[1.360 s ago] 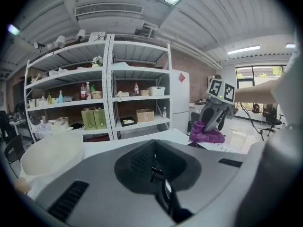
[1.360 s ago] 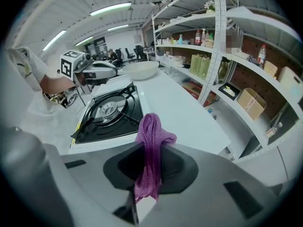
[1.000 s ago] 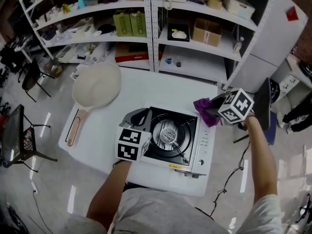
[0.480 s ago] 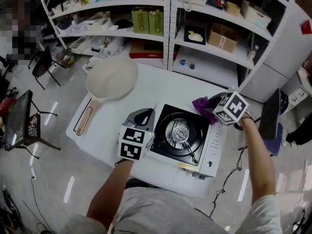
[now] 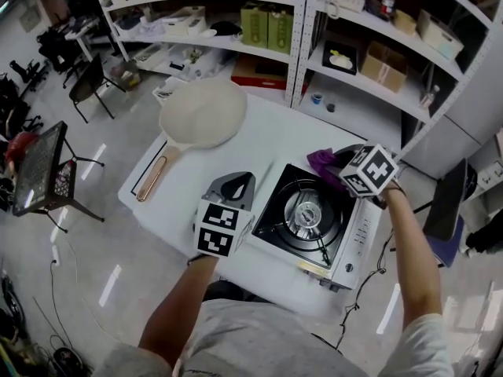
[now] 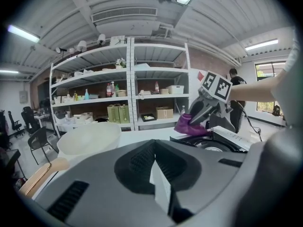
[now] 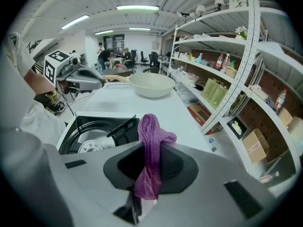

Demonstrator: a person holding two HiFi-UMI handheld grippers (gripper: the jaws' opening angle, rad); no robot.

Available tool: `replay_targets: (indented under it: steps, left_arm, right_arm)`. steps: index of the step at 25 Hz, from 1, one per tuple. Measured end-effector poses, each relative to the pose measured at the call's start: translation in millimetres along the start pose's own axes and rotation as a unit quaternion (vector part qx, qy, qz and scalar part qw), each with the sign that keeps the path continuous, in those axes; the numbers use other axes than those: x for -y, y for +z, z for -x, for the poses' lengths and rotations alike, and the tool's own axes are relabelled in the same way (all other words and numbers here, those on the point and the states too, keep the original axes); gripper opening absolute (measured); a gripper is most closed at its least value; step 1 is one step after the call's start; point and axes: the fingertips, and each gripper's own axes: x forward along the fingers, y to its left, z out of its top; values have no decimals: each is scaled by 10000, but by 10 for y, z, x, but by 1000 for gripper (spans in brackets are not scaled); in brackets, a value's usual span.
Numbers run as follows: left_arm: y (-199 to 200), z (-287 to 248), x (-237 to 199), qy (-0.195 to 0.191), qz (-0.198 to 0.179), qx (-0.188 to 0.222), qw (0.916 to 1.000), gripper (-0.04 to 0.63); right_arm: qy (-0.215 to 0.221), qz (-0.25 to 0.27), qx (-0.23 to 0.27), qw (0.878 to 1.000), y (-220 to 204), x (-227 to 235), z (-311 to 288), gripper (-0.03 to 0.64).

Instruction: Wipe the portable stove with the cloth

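Your right gripper (image 5: 339,163) is clamped on the purple cloth (image 5: 321,160), over the upper corner of the portable stove (image 5: 357,230), right of centre in the head view. Your left gripper (image 5: 234,182), jaws together with nothing between them, is just beside the stove's left edge. Bare table (image 5: 251,144) lies open between the stove and the pale pan (image 5: 203,114) at upper left. The stove's lower edge runs near the table's edge.

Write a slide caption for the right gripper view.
Right gripper shut on the purple cloth, with the portable stove just beside it.
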Motion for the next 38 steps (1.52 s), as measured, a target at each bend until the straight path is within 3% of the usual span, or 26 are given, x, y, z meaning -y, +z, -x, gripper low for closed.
replay_targets:
  steps: [23,33,38]
  left_arm:
    - [-205,192,-286,299,210,-92,9993,5]
    - [-264,287,-382,42,305,-79,9995,5]
    - [-270,327,-393,-134,312,-34,9994,5]
  right_arm:
    - [-413,22,606,9973,840,-4,-578,61]
    - [-705,-3,884,9936,1173,-90,-561,61]
    - [-1174,-94,1183,9860,1339,-16,-448,61]
